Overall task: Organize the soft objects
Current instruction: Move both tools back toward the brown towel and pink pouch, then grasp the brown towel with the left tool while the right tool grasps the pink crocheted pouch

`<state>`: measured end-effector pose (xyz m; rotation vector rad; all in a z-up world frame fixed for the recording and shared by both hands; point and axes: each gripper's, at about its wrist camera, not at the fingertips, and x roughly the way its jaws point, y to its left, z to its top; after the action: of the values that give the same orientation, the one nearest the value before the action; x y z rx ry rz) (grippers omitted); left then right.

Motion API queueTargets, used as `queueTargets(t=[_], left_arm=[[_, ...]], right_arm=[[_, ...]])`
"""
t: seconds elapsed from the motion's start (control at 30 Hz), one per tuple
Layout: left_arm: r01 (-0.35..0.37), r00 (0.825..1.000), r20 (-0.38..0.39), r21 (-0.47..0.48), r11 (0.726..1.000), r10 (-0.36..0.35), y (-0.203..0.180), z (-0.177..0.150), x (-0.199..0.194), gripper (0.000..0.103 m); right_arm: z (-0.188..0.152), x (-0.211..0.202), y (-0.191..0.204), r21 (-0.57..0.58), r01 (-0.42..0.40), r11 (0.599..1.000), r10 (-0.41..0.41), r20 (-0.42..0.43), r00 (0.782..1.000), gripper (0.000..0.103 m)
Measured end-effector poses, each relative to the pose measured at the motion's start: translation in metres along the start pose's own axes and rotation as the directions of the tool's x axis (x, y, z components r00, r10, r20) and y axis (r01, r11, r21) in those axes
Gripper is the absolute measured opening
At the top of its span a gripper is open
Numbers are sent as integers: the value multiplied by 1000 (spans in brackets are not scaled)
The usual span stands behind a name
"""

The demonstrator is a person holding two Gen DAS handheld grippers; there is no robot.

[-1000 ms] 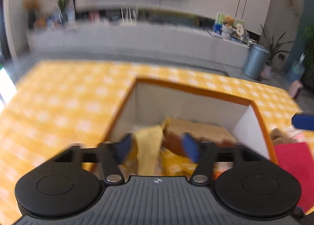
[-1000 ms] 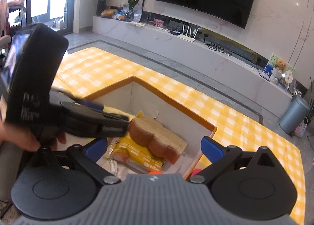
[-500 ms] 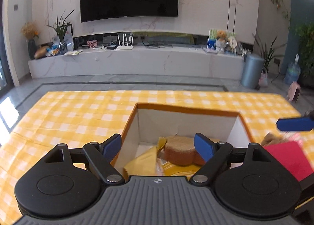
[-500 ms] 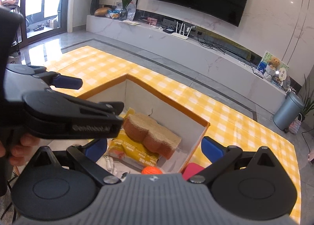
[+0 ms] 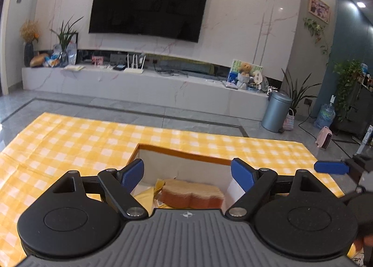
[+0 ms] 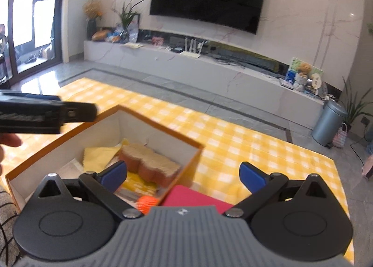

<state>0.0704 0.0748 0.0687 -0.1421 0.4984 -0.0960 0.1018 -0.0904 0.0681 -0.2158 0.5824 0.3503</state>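
An open white box with an orange rim [image 6: 163, 130] sits on the yellow checked tablecloth [image 6: 233, 141]. Inside lie a brown plush bread loaf [image 6: 149, 162], a pale yellow cloth [image 6: 98, 156], a yellow packet [image 6: 142, 185] and an orange ball [image 6: 146, 203]. A red soft item [image 6: 191, 198] lies just right of the box. My left gripper [image 5: 187, 173] is open and empty above the box's near side, with the loaf [image 5: 191, 193] below it. My right gripper [image 6: 184, 175] is open and empty over the box's right corner and the red item.
The left gripper's body [image 6: 46, 115] juts in from the left in the right wrist view. One right fingertip [image 5: 331, 167] shows in the left wrist view. Beyond the table are a TV console [image 5: 139, 83] and a grey bin [image 5: 276, 111].
My left gripper let go of the yellow cloth into the box, opened and lifted back. My right gripper shifted right, toward the red item.
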Motion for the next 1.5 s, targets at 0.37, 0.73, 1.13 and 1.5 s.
queueTargets(t=[0.37,0.73,1.13,1.5], left_arm=[[38,999,-22,197,980,-34,-72,-7,2,101],[136,986,-133,309,941,-99,-155,-17,37,101],[201,954,-295,501,842,-52,-249,-66,107,101],[249,871,-489,511,823,41,-283,-79,169,101]], right_arm=[[-25,-47,-97,67,130,989,-133,44,990,100],[-72,-34,-189,294,225,929,-226,-30,974,101],[-128,35,-257,410,311,857,-275,-147,950,100],[-134,111,-266,398,239,886,-190,-159,969,100]])
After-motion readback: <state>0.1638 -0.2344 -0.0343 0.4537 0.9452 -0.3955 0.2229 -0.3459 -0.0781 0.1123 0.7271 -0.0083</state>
